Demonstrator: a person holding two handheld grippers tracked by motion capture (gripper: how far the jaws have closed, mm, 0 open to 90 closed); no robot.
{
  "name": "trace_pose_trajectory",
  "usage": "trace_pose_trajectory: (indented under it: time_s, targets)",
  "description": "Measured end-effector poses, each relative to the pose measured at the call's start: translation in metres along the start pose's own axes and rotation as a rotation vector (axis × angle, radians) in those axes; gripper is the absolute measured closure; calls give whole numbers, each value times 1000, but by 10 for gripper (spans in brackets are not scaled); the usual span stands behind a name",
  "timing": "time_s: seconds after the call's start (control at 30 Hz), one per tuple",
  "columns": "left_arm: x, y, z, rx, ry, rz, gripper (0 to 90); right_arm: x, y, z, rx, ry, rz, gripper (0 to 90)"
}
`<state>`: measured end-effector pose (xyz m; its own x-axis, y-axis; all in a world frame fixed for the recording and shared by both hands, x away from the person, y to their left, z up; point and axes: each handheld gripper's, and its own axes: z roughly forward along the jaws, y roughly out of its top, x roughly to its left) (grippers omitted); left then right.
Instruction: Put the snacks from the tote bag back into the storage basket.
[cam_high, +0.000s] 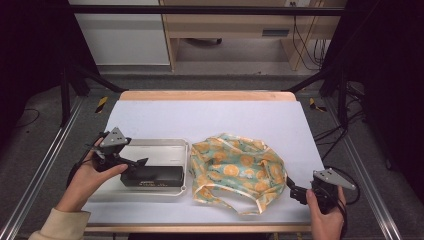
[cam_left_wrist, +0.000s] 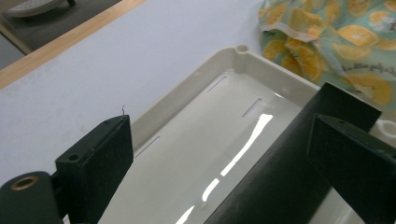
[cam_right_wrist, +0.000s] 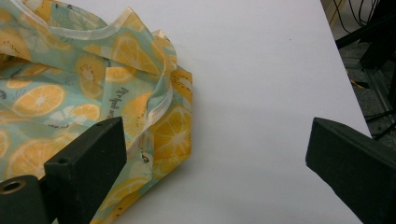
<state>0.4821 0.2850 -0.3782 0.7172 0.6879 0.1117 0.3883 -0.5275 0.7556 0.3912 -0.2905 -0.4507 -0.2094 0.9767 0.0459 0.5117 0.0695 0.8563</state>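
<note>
— Centre of the table, toward the near edge?
— Crumpled cloth bag (cam_high: 237, 167), thin and glossy, pale green printed with orange slices, cream-bound edges, one looped handle trailing toward the near edge.

— To its left?
— Shallow white tray (cam_high: 161, 144), smooth and shiny, rounded corners, slots along the inner wall, just beside the bag. Long black rectangular block (cam_high: 151, 175) lying along the tray's near side.

— Left gripper (cam_high: 141, 162)?
— Held over the tray's left end, jaws spread wide, gripping nothing; in the left gripper view the block's end (cam_left_wrist: 289, 163) between the jaws, close against the right one, contact unclear.

— Right gripper (cam_high: 291, 186)?
— Near the right near corner, jaws wide apart and empty, pointing at the bag's right edge (cam_right_wrist: 93, 93); left jaw just beside the fabric, right jaw over bare surface.

— Open room?
— Plenty: far half of the white matte table (cam_high: 210, 115) bare up to the wooden strip at the far edge, a clear band along the right edge, a narrower one along the near edge.
</note>
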Motion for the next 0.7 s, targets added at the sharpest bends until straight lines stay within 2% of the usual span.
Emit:
trace_pose_trajectory:
  time_s: [0.37, 0.5, 0.7]
  targets:
    - [21, -22, -4, -15, 44, -93, 68, 0, 0, 0, 2, 2, -4, 55]
    - [25, -28, -6, -22, 64, -104, 62, 0, 0, 0, 0, 3, -3, 55]
    - [33, -38, -12, -33, 82, -144, 62, 0, 0, 0, 0, 7, -6, 55]
